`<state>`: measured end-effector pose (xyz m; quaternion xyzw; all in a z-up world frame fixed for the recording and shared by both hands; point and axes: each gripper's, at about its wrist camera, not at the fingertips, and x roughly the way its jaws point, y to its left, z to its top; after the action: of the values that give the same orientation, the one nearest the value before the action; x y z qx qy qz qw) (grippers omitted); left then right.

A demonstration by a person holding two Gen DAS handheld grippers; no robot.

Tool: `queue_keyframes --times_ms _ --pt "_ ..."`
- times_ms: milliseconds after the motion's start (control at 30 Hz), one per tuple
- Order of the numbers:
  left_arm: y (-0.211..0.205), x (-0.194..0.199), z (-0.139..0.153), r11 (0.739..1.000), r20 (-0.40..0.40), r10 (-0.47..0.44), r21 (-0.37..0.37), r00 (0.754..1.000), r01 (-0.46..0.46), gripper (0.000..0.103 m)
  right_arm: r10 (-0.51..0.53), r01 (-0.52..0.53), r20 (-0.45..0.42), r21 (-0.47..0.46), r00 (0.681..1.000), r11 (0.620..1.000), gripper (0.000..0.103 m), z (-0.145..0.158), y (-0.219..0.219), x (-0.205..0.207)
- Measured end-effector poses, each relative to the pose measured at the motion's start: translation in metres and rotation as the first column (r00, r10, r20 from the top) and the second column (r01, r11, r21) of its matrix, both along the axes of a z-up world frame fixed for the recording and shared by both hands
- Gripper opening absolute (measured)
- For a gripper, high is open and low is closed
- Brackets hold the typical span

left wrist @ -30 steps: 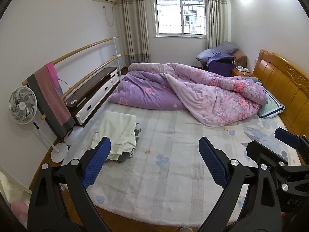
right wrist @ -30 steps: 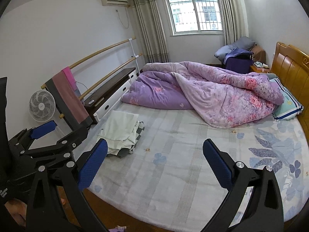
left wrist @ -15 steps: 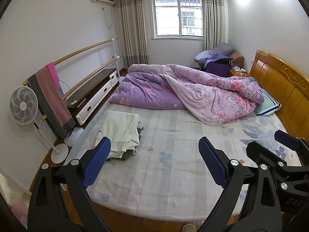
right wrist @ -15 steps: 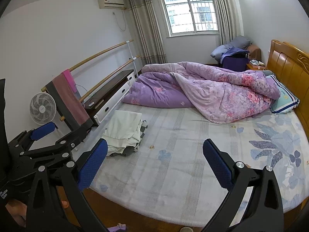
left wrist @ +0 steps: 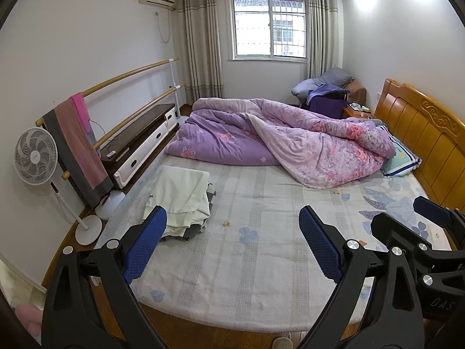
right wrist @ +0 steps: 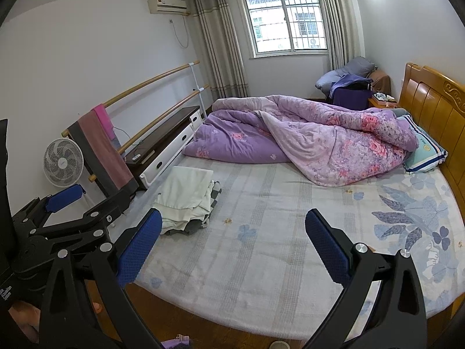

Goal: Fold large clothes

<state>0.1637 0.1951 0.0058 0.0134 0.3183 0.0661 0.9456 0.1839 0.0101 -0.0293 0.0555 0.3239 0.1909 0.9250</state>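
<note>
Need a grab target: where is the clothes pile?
In both views the clothes pile lies on the bed's left edge, near the fan, below the purple quilt.

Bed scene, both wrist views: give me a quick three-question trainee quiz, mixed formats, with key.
1. True or false: the left gripper grips the cream garment.
2. The clothes pile lies nearer which side of the bed? A) fan side B) headboard side
3. Fill in: the right gripper is ____, holding nothing.

Key: 1 false; 2 A; 3 open
</note>
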Motion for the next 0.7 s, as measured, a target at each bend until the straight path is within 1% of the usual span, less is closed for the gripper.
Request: queue_keyframes --times_ms 700 --pt "-0.0052 -0.0012 0.0000 1.000 0.000 0.009 -0.001 1.000 -0.009 0.093 -0.001 0.001 -0.001 0.002 1.000 1.000 0.095 0.0006 -0.0026 -0.0005"
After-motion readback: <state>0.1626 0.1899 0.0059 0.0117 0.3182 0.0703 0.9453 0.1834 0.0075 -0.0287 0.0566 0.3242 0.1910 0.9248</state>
